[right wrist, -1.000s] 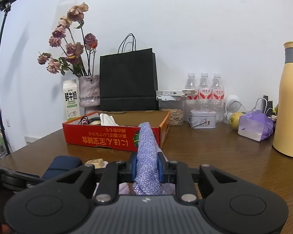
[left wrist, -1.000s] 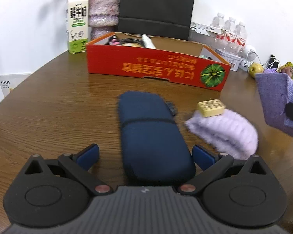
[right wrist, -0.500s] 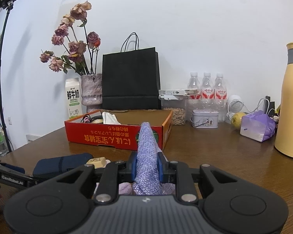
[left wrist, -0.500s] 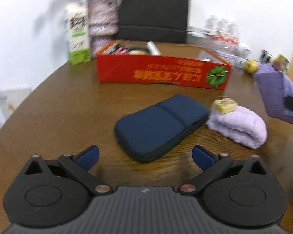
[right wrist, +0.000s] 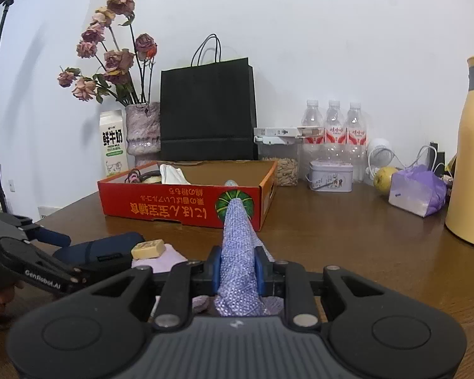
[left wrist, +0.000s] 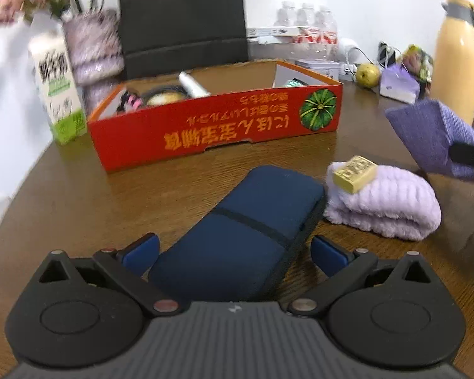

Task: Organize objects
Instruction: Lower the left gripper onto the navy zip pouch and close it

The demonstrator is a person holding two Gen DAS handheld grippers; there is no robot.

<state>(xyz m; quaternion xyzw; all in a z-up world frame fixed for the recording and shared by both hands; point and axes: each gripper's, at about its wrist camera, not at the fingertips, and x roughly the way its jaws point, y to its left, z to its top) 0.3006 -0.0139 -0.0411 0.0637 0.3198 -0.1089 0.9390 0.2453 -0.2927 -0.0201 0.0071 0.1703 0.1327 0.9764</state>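
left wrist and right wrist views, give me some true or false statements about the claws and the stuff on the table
1. The left claw is open around the near end of the navy pouch. True.
2. The right claw is open and empty. False: it is shut on a purple cloth.
3. A small yellow block lies on the folded lilac towel. True.
4. The red box is empty. False: several items lie in it.
5. The yellow thermos lies on its side. False: it stands upright.
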